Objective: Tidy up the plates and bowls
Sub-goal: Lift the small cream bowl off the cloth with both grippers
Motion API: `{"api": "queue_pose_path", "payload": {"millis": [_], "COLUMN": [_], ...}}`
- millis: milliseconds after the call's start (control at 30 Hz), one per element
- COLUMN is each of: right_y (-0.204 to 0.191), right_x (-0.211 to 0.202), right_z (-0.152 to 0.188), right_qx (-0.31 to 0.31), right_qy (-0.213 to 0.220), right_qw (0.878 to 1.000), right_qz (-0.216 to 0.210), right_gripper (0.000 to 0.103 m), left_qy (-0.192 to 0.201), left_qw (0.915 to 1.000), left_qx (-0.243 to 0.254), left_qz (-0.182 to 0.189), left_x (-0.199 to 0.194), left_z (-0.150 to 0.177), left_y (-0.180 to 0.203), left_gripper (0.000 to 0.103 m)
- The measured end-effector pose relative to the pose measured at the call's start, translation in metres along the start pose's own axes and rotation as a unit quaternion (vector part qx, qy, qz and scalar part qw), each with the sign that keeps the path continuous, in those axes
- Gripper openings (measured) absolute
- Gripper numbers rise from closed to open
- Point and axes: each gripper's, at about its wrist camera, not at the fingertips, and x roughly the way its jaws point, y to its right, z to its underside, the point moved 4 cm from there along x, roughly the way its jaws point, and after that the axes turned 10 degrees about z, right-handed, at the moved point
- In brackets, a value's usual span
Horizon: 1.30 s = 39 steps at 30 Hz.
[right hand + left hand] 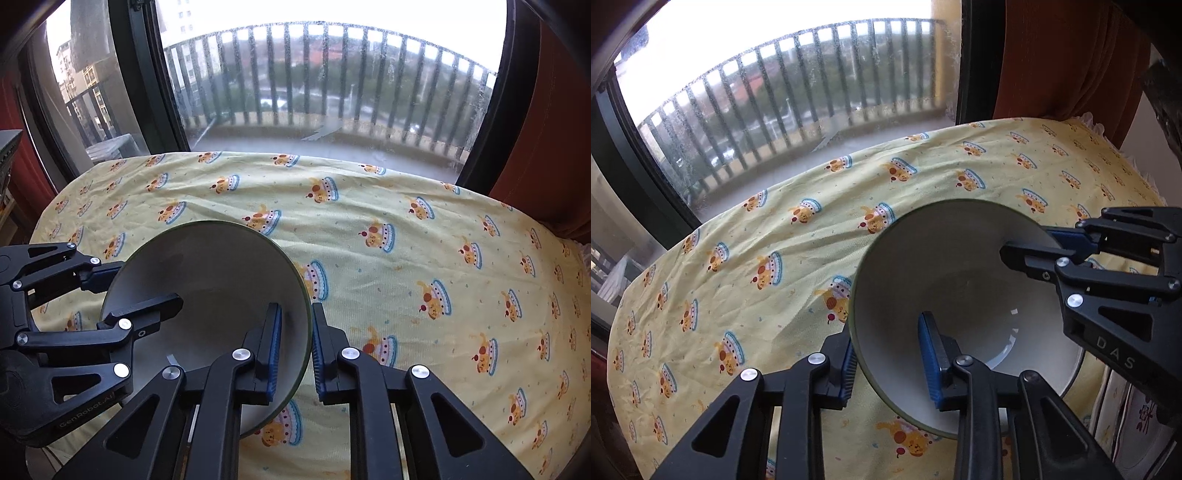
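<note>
- With both grippers on one bowl [945,280], you have it pinched at opposite sides of its rim; it sits lower right in the left wrist view, lower left in the right wrist view.
- Your left gripper [890,369] is closed down on the bowl's rim: one blue pad [847,373] outside the wall, the other inside.
- Your right gripper [295,354] is likewise clamped on the rim, one pad [273,354] inside, one outside, wall between them.
- Each gripper shows in the other's view: right one enters from the right edge of the left wrist frame, left one from the left edge of the right wrist frame.
- Bowl is pale inside with a dark green rim, tilted; cannot tell if its base touches the desk.
- Desk [406,240] is covered by a yellow cloth with a cartoon dog print, filling the middle of both frames.
- Window [314,74] with balcony railing runs across the top; orange curtain [1063,55] at upper right of the left wrist view.
</note>
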Motion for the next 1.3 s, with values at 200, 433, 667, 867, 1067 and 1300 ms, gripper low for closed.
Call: {"api": "queue_pose_path", "payload": {"millis": [200, 433, 667, 867, 1067, 1300], "right_y": [-0.003, -0.002, -0.007, -0.006, -0.005, -0.010], "right_x": [-0.002, -0.011, -0.022, -0.037, -0.056, -0.080], "right_z": [0.000, -0.005, -0.007, -0.008, -0.010, -0.006], "right_qx": [-0.018, -0.015, -0.020, -0.019, -0.017, -0.022], "right_qy": [-0.011, -0.011, -0.005, 0.005, 0.021, 0.038], "right_qw": [1.000, 1.000, 1.000, 1.000, 1.000, 0.999], "right_qz": [0.009, 0.008, 0.009, 0.011, 0.012, 0.009], "right_gripper": [0.018, 0.018, 0.018, 0.018, 0.018, 0.018], "left_qy": [0.000, 0.000, 0.007, 0.018, 0.033, 0.042], "left_qw": [0.9998, 0.9999, 0.9998, 0.9997, 0.9993, 0.9988], "left_qx": [-0.017, -0.015, -0.020, -0.015, -0.013, -0.010], "left_qz": [0.006, -0.004, -0.007, -0.010, -0.016, -0.023], "left_x": [-0.002, -0.005, -0.016, -0.029, -0.045, -0.062], "left_z": [-0.003, -0.005, -0.006, -0.007, -0.009, -0.002], "left_y": [-0.002, -0.002, -0.003, 0.002, 0.007, 0.013], "left_gripper": [0.026, 0.026, 0.026, 0.026, 0.026, 0.026]}}
